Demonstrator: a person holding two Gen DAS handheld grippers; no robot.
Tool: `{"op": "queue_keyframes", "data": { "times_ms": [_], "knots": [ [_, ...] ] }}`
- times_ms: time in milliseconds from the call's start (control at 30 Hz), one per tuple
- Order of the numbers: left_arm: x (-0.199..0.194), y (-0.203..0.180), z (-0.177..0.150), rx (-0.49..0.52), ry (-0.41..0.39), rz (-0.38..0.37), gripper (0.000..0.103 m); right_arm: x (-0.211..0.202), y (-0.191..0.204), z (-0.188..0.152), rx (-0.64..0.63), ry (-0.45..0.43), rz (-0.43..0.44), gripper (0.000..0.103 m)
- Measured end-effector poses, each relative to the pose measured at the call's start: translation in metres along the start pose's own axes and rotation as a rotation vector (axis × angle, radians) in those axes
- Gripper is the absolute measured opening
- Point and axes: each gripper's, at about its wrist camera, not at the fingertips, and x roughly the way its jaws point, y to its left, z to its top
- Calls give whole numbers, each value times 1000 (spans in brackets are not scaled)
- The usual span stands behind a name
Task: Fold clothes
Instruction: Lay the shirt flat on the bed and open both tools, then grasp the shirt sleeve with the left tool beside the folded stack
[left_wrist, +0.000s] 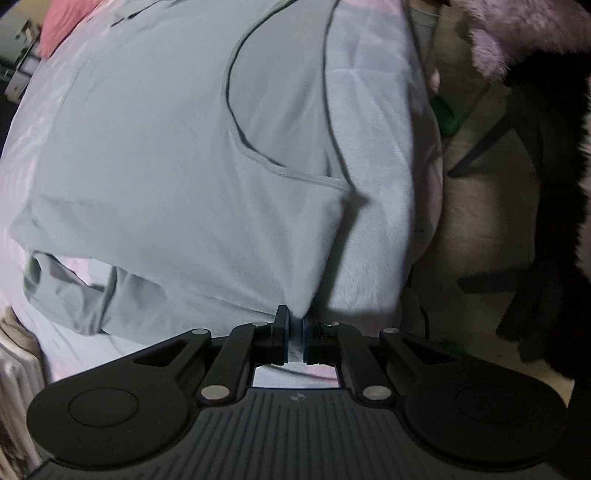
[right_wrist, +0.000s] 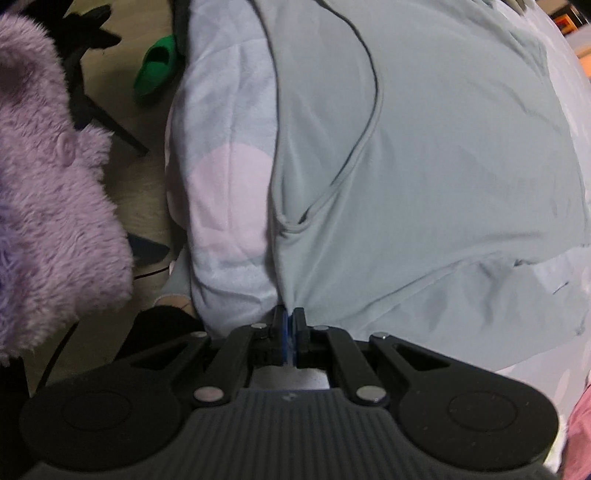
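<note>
- Your left gripper (left_wrist: 294, 318) is clamped tight on a corner of the grey-green garment (left_wrist: 155, 177), with the cloth pinched between the blue pads right at the tips.
- From that pinch the fabric fans up and away over the pale fleece blanket (left_wrist: 373, 155) it lies on.
- You can see the curved neckline (left_wrist: 236, 122) with its dark edge running across the middle of the left view, and a band of hem beside it.
- A sleeve (left_wrist: 74, 295) lies crumpled at the lower left, partly tucked under the body of the garment.
- Your right gripper (right_wrist: 291, 319) is closed as well, biting another edge of the same garment (right_wrist: 461, 155), the cloth rising straight out of the tips.
- In the right view the neckline (right_wrist: 369, 122) sweeps down toward your grip, and a pink patch of the blanket (right_wrist: 229, 192) sits just to the left of the garment's edge.
- A fluffy purple sleeve (right_wrist: 51, 184) fills the left side of the right view, close to the camera.
- Down on the floor (right_wrist: 144, 192) beyond the blanket's edge lies a green slipper (right_wrist: 155, 70), well apart from the garment.
- Something pink (left_wrist: 62, 22) peeks out at the far top left of the left view, past the garment; you can't tell what it is.
</note>
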Motion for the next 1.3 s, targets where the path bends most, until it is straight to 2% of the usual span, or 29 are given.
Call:
{"op": "queue_keyframes", "data": {
  "times_ms": [133,200,233,267,300,467,600,767,867,900,1067,1167,1300],
  "knots": [
    [-1,8,-3,-44,-9,-15,7,-6,-2,-3,12,-12,0,7],
    [-9,19,-8,-98,-19,-38,21,-18,-8,-5,23,-23,-7,10],
    [-15,26,-10,-132,-30,-47,39,-24,-11,-6,28,-28,-11,16],
    [-22,34,-14,-168,-55,-53,49,-30,-14,-7,34,-33,-14,42],
    [-29,43,-18,-207,-77,-55,50,-36,-17,-8,39,-38,-18,60],
    [-57,98,-34,-455,-146,-16,50,-65,-32,-14,68,-64,-36,60],
    [-61,147,-52,-675,-187,39,50,-78,-73,-22,258,-139,-91,60],
    [-50,202,-66,-859,-174,142,50,-74,-127,-43,539,-178,-161,58],
    [-37,229,-71,-971,-148,206,50,-67,-164,-61,737,-199,-193,47],
    [-35,239,-73,-1011,-147,221,50,-64,-177,-68,806,-209,-203,46],
    [-17,283,-83,-1126,-140,280,50,-39,-235,-94,1088,-259,-258,46],
    [-1,305,-80,-1165,-141,293,50,-29,-264,-103,1186,-265,-277,46],
    [24,335,-73,-1212,-164,282,50,-8,-292,-106,1252,-278,-297,46]
  ]
}}
